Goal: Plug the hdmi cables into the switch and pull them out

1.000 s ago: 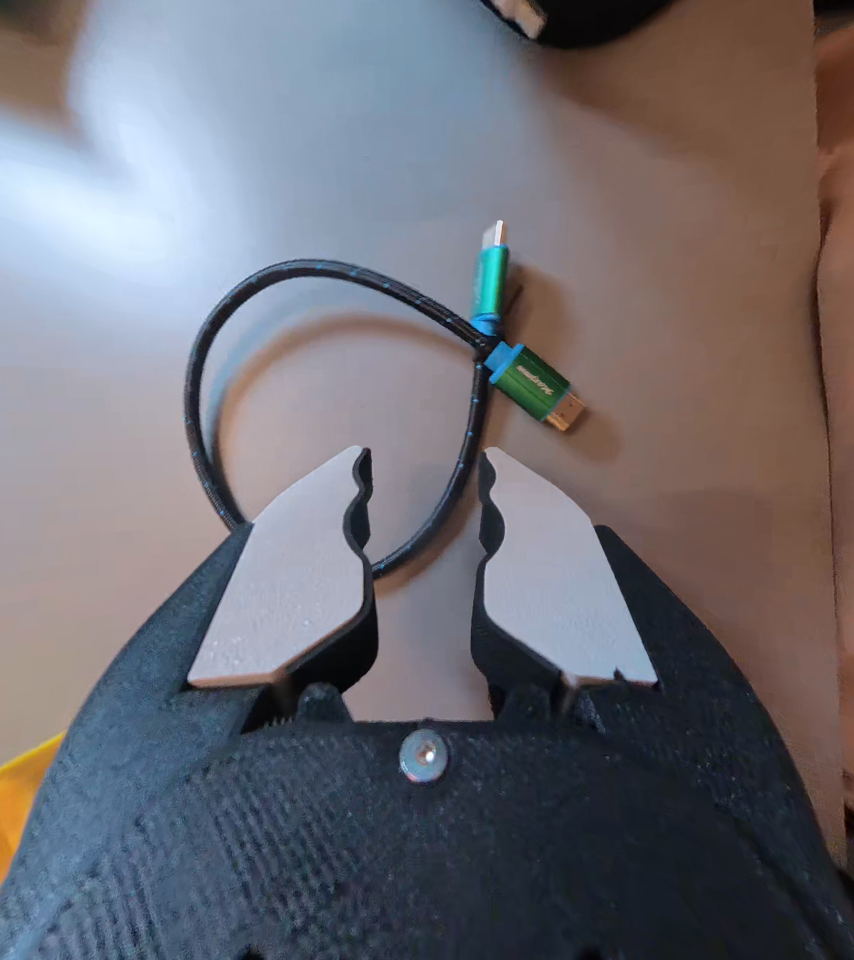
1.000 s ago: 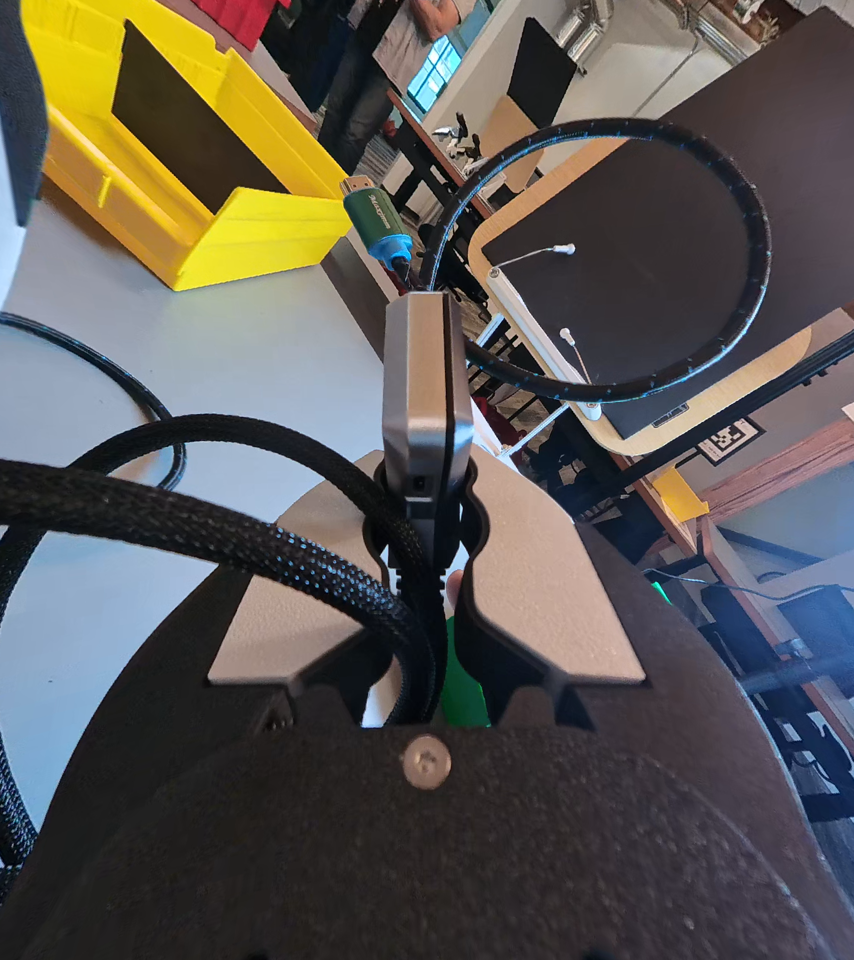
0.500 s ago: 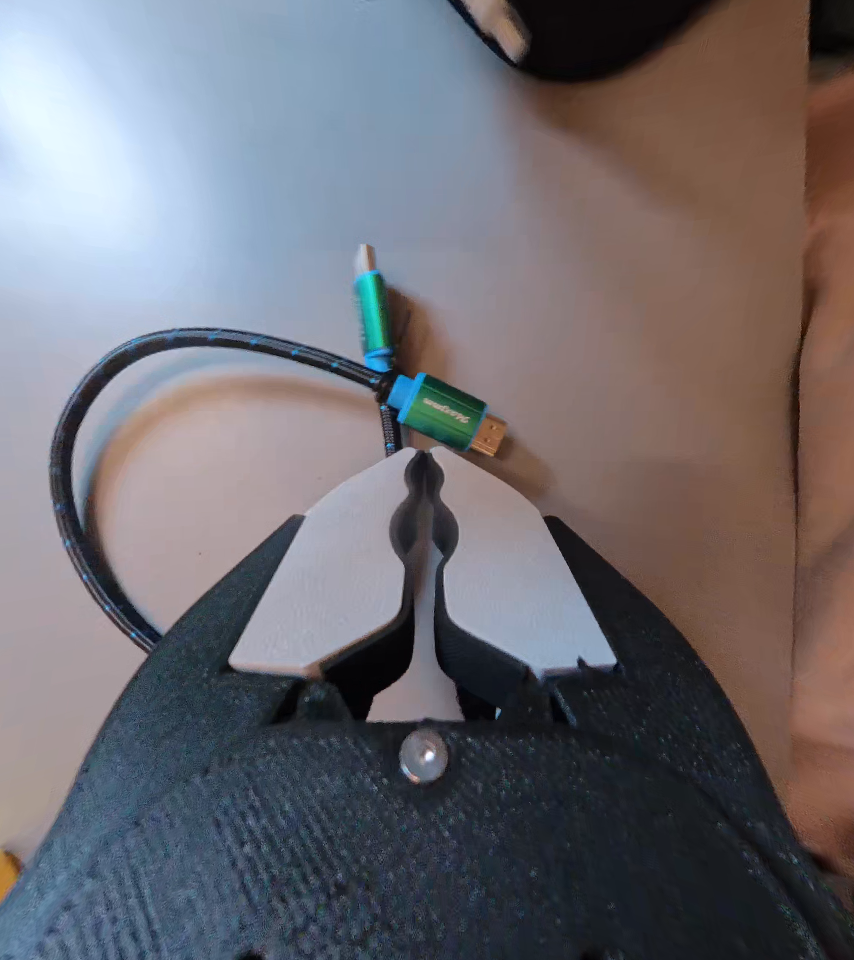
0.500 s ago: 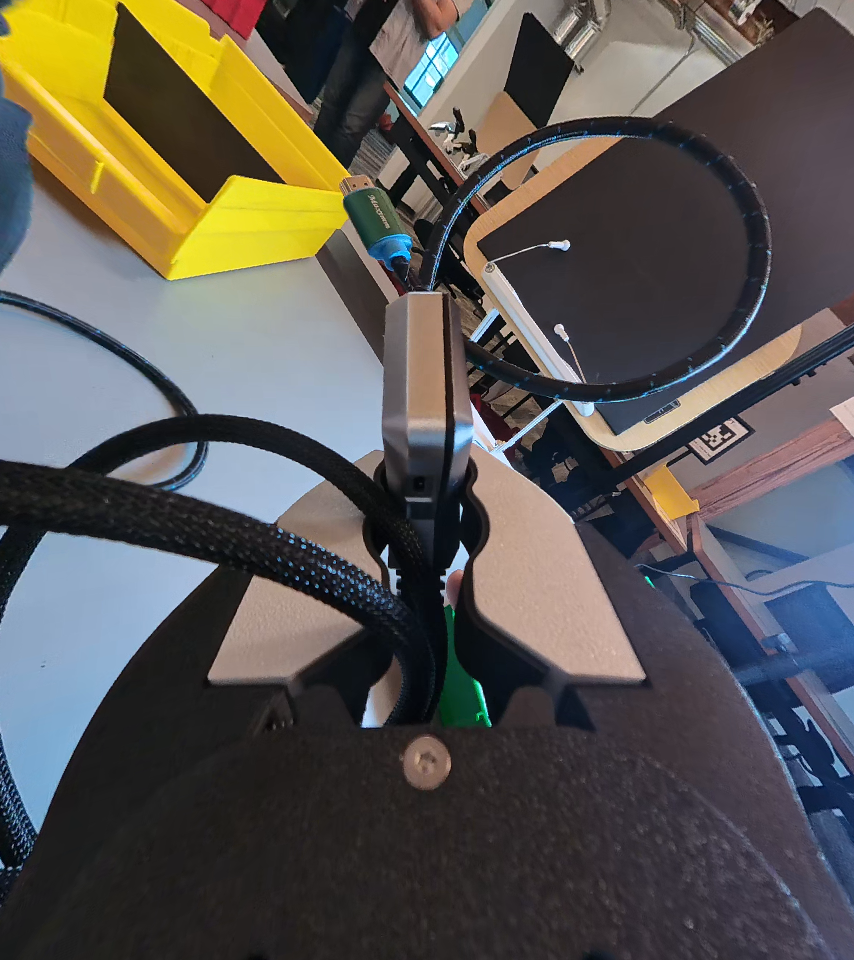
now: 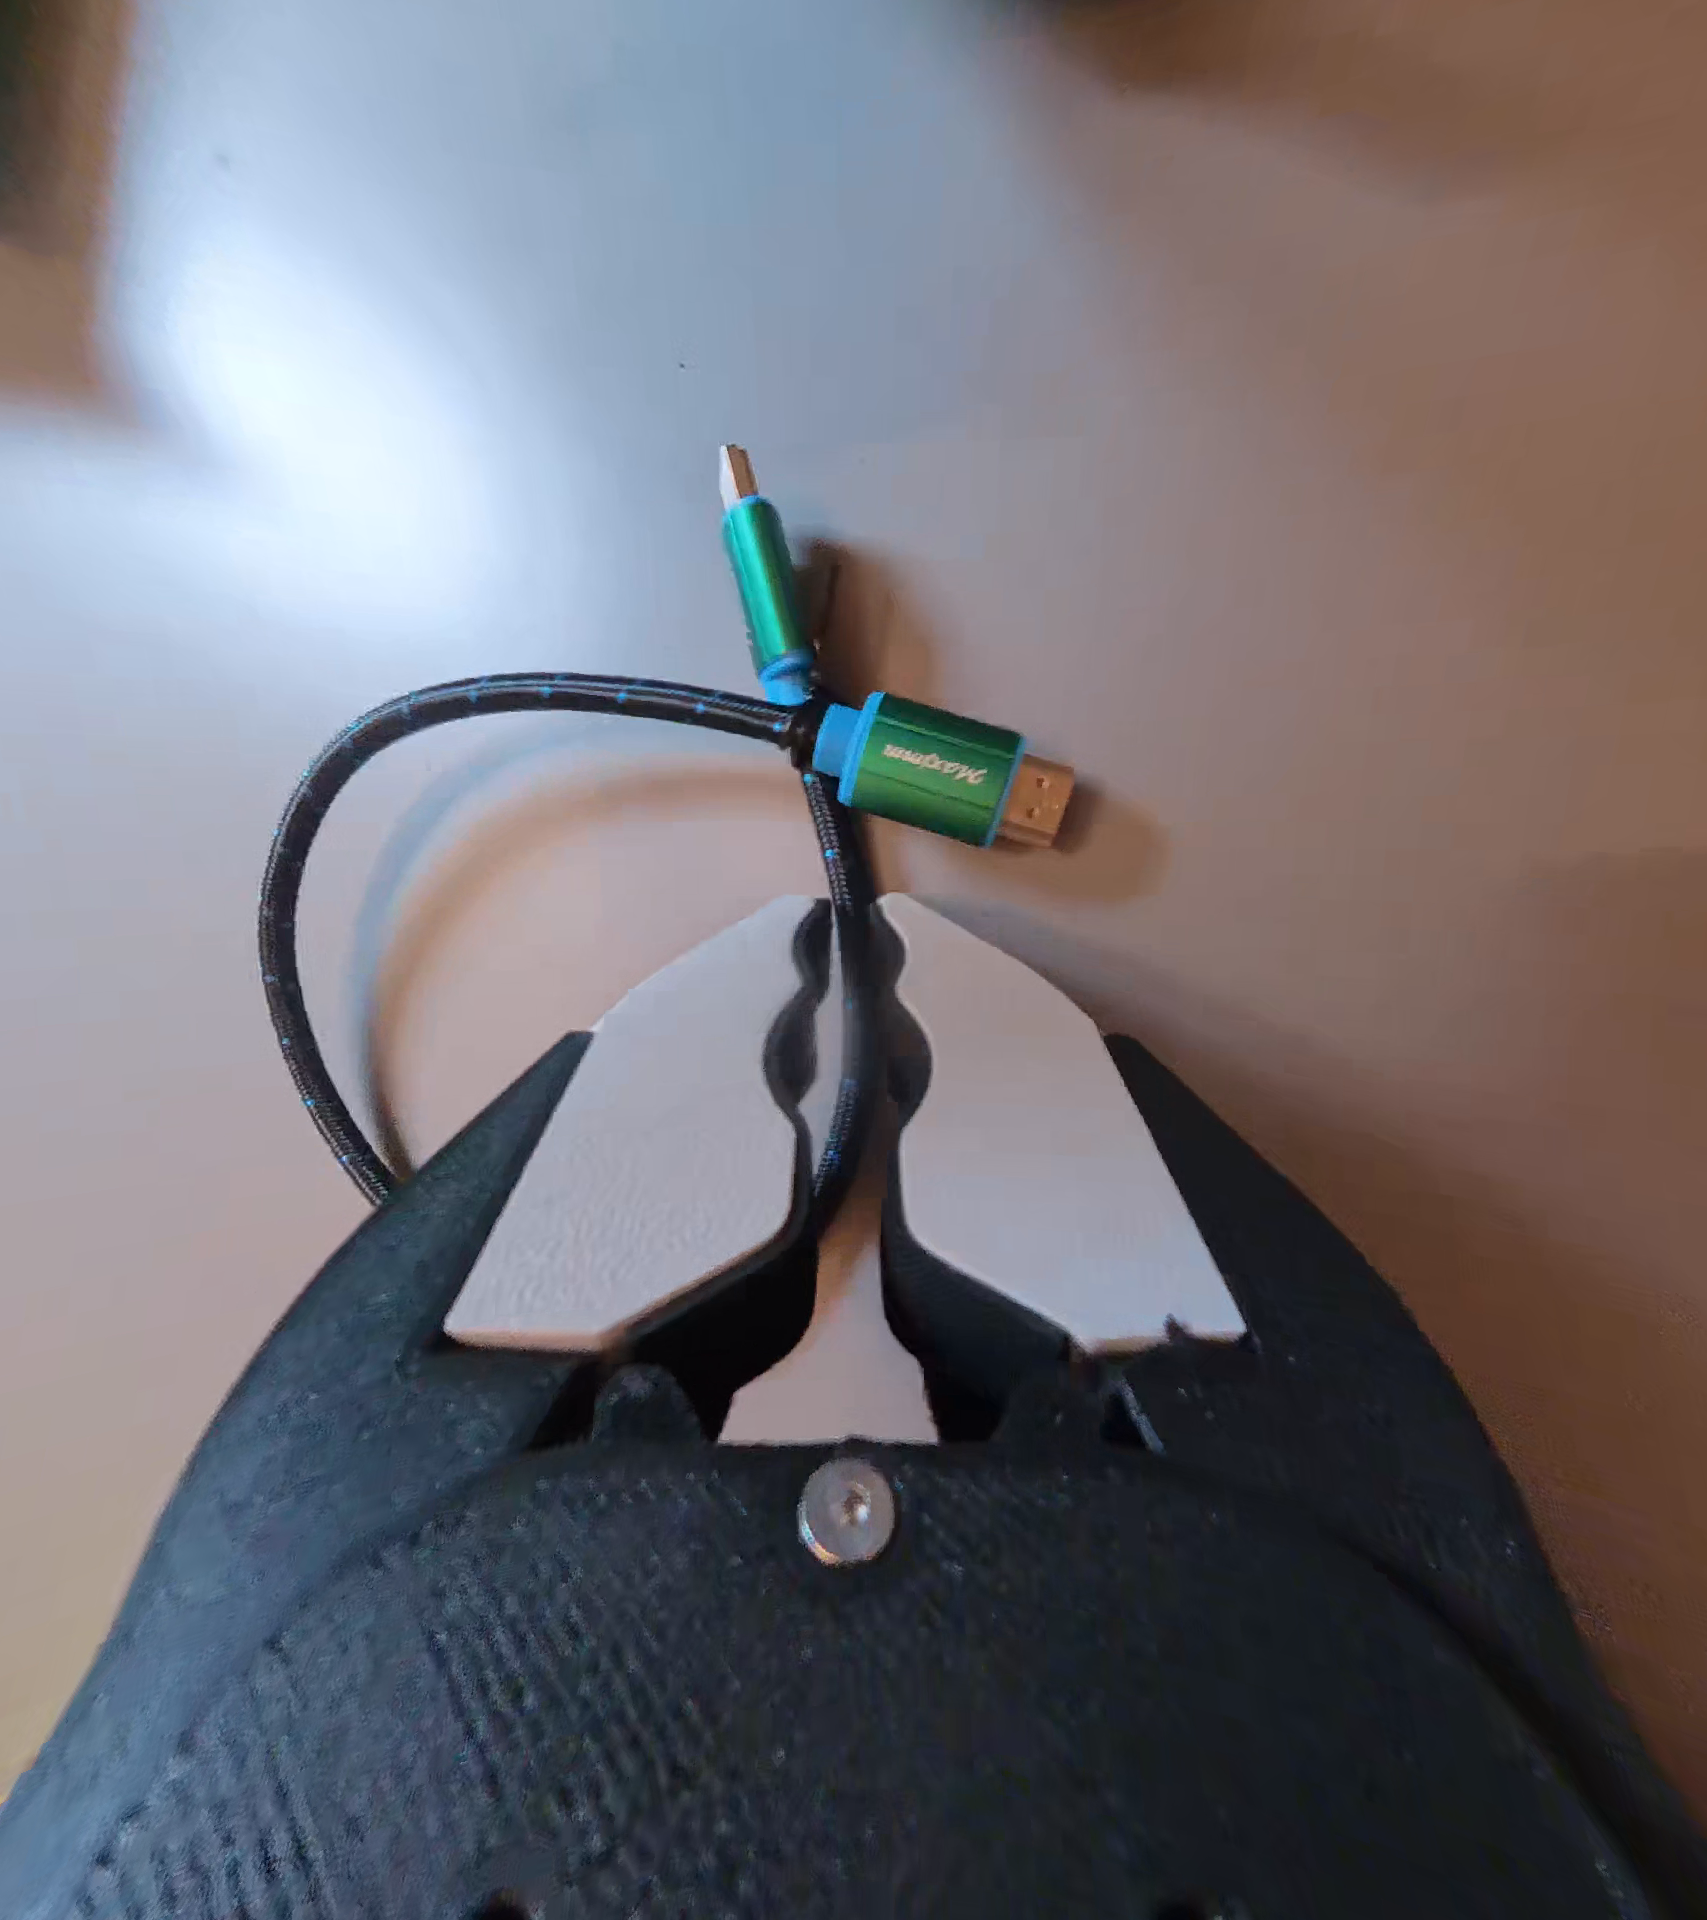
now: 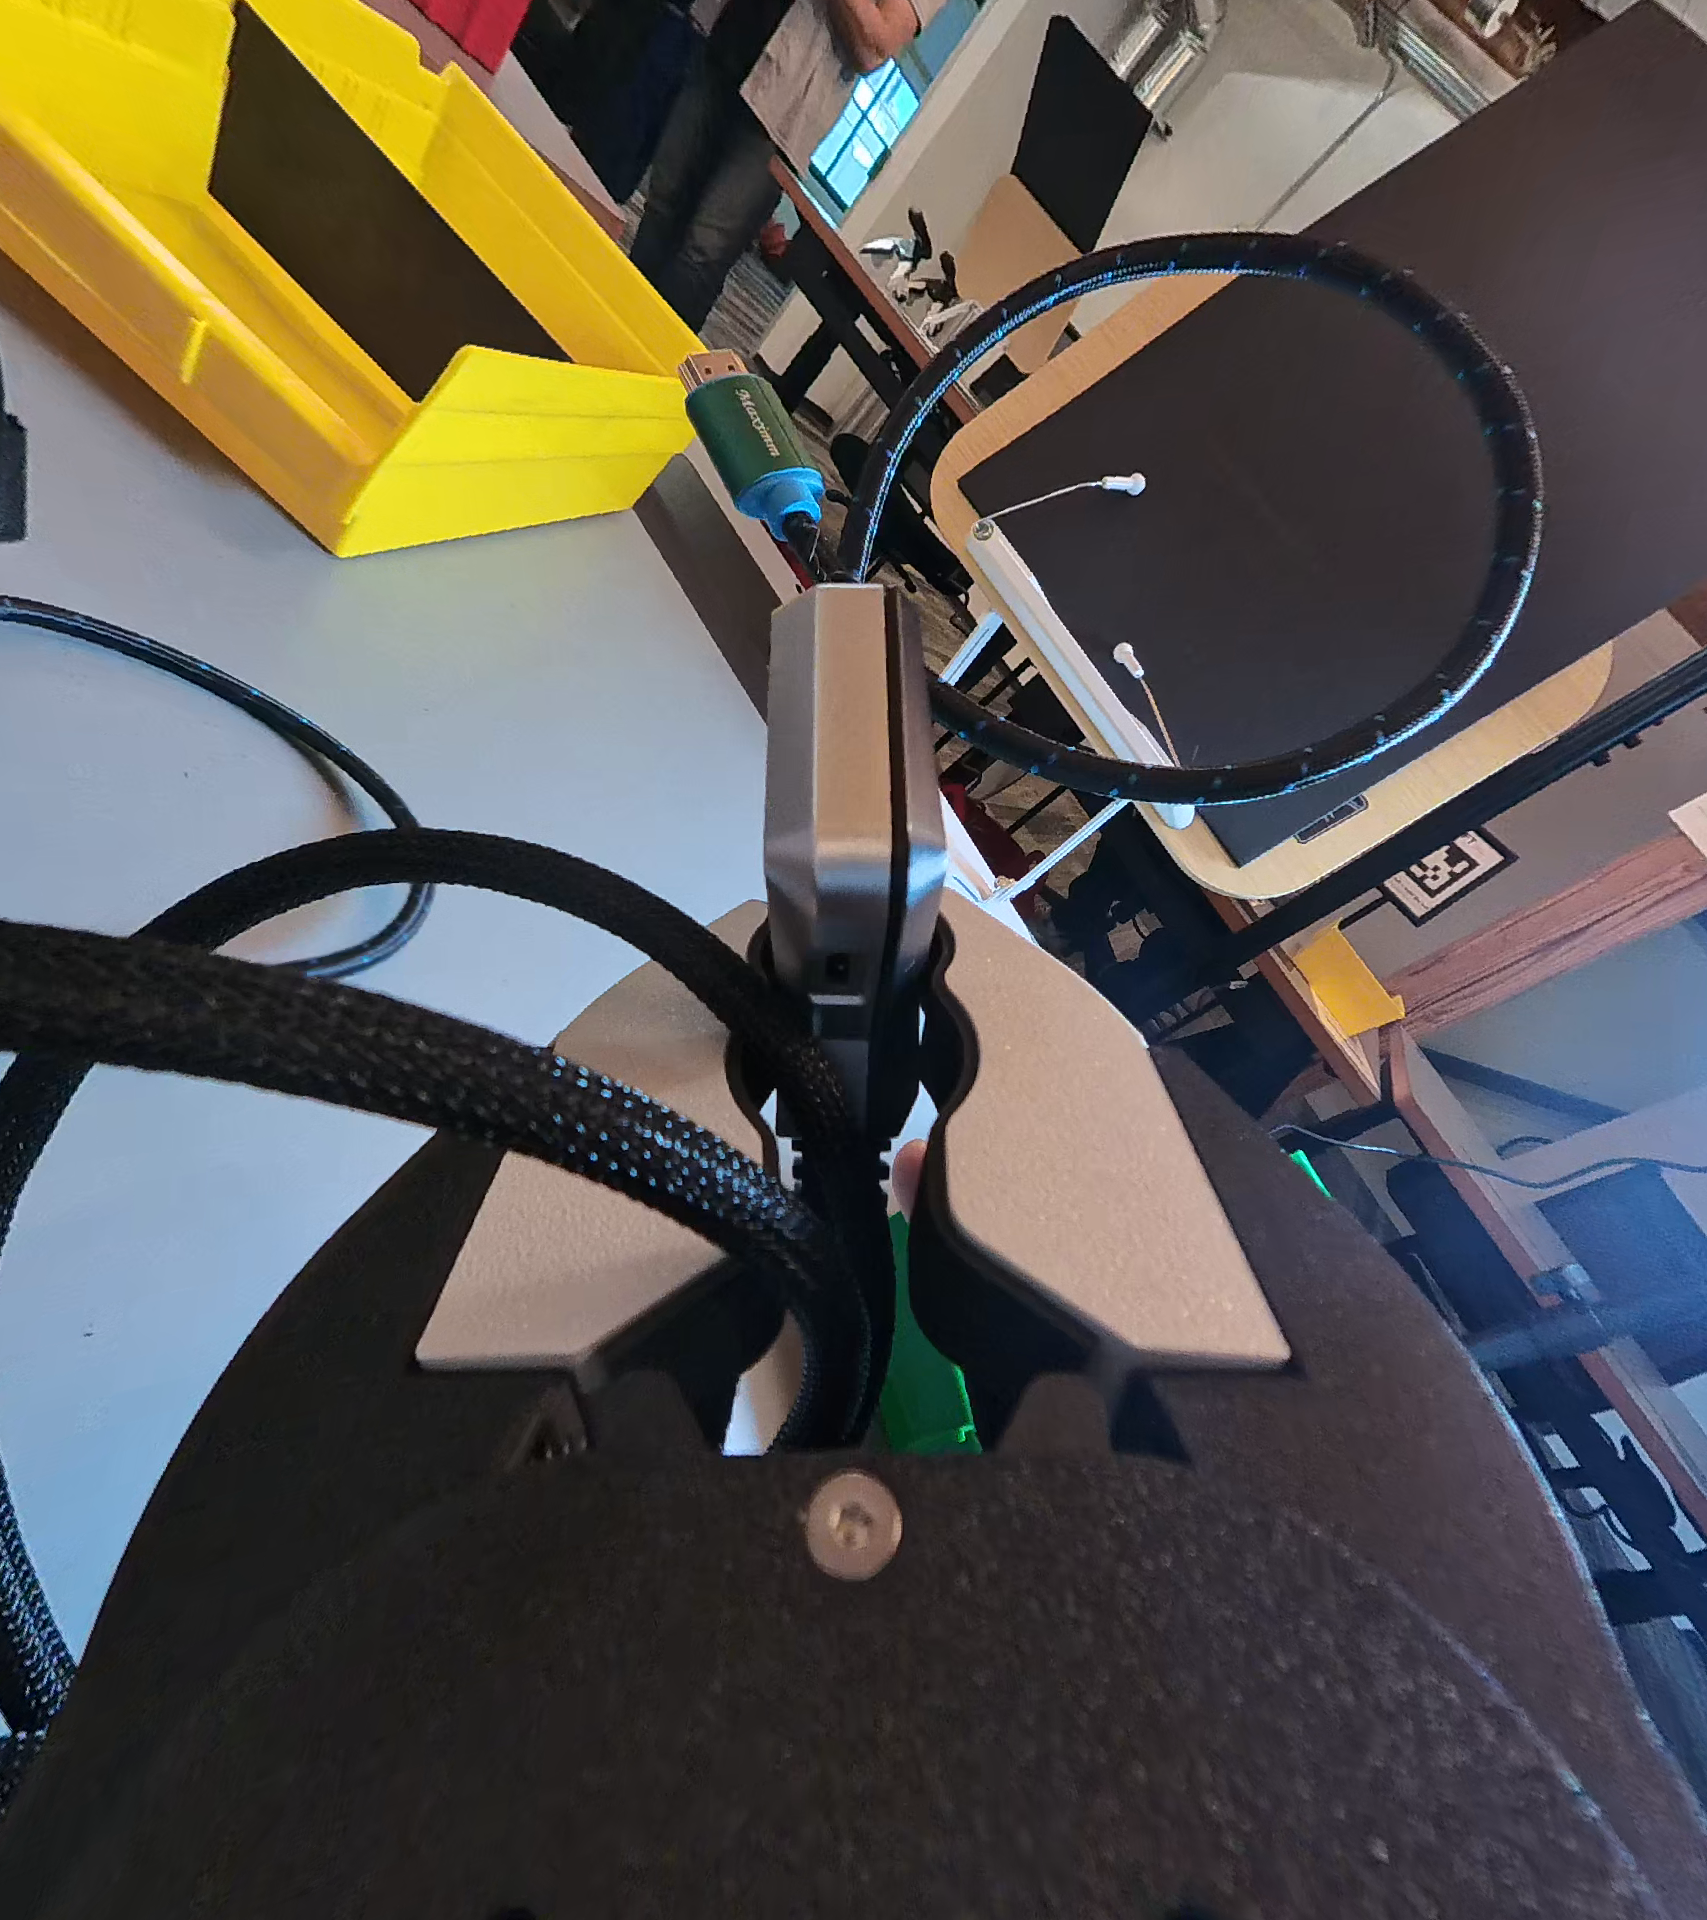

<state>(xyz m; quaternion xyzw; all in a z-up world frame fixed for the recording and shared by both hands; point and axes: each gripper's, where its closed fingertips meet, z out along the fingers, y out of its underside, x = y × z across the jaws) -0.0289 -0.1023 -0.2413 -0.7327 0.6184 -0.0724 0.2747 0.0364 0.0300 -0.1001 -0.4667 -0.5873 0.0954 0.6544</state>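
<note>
Change, left side: the left hand-held gripper (image 5: 844, 914), black with grey finger plates, was spread wide a second ago and pinched on the cable half a second ago; now its fingertips are nearly together with the short black braided HDMI cable with blue flecks (image 5: 309, 935) running up the narrow gap between them, so it grips that cable.
Change, cable: its loop sits closer and more to the middle than half a second ago.
Change, right side: the right hand-held gripper (image 6: 849, 956) and its load look the same as a second ago.
Left cable ends: two green metal plugs with blue collars; one (image 5: 766, 582) points away, the other (image 5: 942, 774) points right, crossing near the fingertips, over the grey counter (image 5: 1244, 416).
Right hold: jaws closed on the lower end of the grey metal HDMI switch box (image 6: 844, 769), held on edge and upright.
Right cables: a thick black braided cable (image 6: 309, 1039) leaves the switch near the jaws and sweeps left; a thinner black braided cable (image 6: 1451, 436) arcs above, ending in a green plug (image 6: 745, 436).
Hard to see: which ports are filled is hidden; the left view is blurred at the edges; a green piece (image 6: 916, 1382) behind the right jaws is unclear.
Around: yellow plastic bin (image 6: 309, 312) on the counter, dark panel (image 6: 1348, 416) beyond, person standing far back.
</note>
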